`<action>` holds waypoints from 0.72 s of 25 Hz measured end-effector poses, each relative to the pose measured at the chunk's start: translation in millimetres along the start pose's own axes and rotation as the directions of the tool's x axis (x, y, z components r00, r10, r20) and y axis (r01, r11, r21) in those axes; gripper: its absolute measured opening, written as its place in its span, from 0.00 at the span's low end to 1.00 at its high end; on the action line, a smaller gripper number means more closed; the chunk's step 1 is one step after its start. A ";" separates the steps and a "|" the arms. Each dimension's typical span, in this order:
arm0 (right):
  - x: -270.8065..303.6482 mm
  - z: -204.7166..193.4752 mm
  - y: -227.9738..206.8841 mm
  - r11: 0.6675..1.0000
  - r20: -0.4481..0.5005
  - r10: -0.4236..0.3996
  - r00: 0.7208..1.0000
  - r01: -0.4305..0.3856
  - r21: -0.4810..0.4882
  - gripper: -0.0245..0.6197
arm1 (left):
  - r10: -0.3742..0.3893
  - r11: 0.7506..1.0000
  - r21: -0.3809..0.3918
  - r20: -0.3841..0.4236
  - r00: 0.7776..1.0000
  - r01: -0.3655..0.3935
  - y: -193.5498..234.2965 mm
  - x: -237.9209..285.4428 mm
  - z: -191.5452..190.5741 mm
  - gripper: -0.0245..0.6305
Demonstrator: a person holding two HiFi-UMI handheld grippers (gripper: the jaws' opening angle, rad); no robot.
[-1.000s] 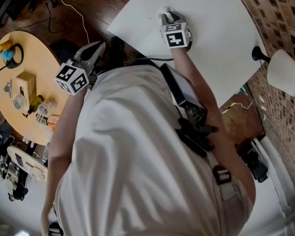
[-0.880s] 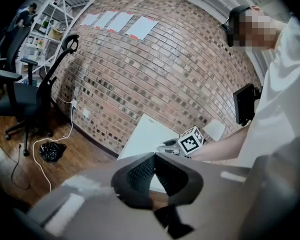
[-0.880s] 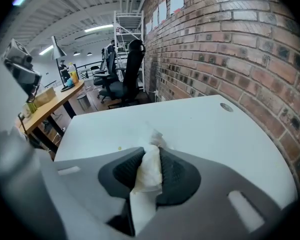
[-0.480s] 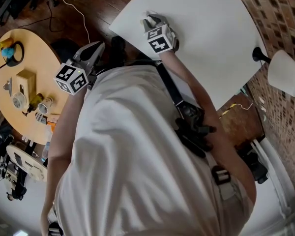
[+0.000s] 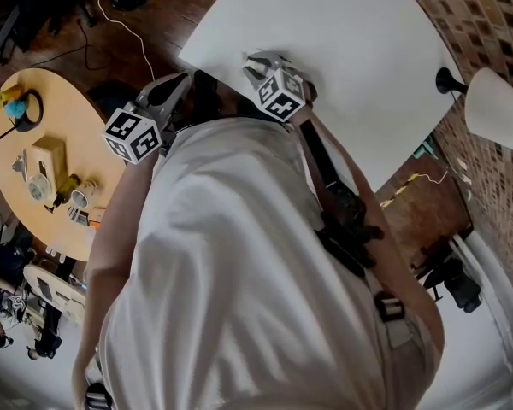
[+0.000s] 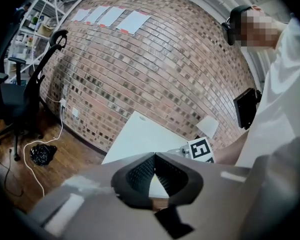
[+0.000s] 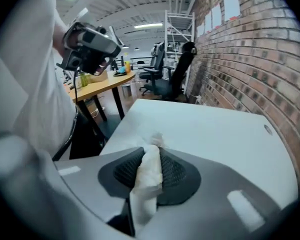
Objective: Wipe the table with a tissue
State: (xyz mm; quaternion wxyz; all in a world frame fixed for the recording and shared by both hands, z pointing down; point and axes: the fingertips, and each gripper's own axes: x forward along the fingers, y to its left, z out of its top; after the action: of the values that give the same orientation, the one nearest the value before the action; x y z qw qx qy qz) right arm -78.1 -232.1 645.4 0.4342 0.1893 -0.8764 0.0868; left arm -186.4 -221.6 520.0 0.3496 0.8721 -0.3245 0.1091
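A crumpled white tissue (image 7: 146,176) is pinched between the pads of my right gripper (image 7: 151,150), its tip poking out onto the white table (image 7: 210,129). In the head view the right gripper (image 5: 255,61) sits low over the table's (image 5: 342,41) near-left edge, its marker cube close to the person's chest. My left gripper (image 5: 176,87) hangs off the table to the left, over the floor. Its jaws (image 6: 154,155) meet at the tips with nothing between them, pointing toward the table (image 6: 137,136).
A round wooden table (image 5: 34,109) with small items stands at the left. A white-shaded lamp (image 5: 494,118) sits at the table's right corner by the brick wall (image 6: 155,69). An office chair (image 6: 20,94) and a white cable (image 6: 37,149) are on the wooden floor.
My right gripper has slid left across the table toward its near-left edge with the tissue, rolling as it went. The left gripper has hardly moved.
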 end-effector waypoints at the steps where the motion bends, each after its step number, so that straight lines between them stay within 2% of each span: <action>1: -8.3 -11.6 -11.0 0.998 0.003 -0.042 0.999 0.042 0.042 0.16 | -0.007 1.000 0.003 -0.005 1.000 0.007 -3.0 4.1 -0.6 0.05; 3: -23.2 -33.4 -37.8 0.983 -0.001 -0.134 0.991 0.133 0.123 0.16 | -0.017 1.000 0.012 -0.013 1.000 0.018 -8.5 10.3 -1.7 0.05; 6: -44.1 -59.3 -80.7 0.938 -0.028 -0.256 0.966 0.256 0.233 0.16 | -0.023 0.999 0.025 -0.020 1.000 0.024 -18.5 16.6 -3.8 0.05; 8: -52.8 -68.8 -103.0 0.909 -0.039 -0.301 0.953 0.300 0.289 0.16 | -0.017 0.999 0.031 -0.022 1.000 0.018 -25.5 20.3 -4.7 0.05; 11: -52.1 -66.3 -116.7 0.895 -0.027 -0.327 0.944 0.319 0.311 0.16 | 0.007 0.999 0.034 -0.013 1.000 -0.006 -34.8 21.6 -5.4 0.05; 14: -39.1 -47.0 -108.4 0.916 0.002 -0.308 0.951 0.296 0.273 0.16 | 0.038 0.999 0.027 -0.006 0.999 -0.038 -38.9 15.6 -11.3 0.05; 18: -10.3 -13.3 -60.8 0.981 0.030 -0.146 0.989 0.141 0.135 0.16 | 0.068 0.998 0.011 0.002 0.998 -0.068 -42.0 7.3 -21.1 0.05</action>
State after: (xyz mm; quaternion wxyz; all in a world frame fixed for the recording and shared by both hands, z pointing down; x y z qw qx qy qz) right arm -38.0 -280.7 644.5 0.4085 0.2820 -0.8612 0.1095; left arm -153.0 -188.0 515.9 0.3407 0.8626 -0.3534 0.1221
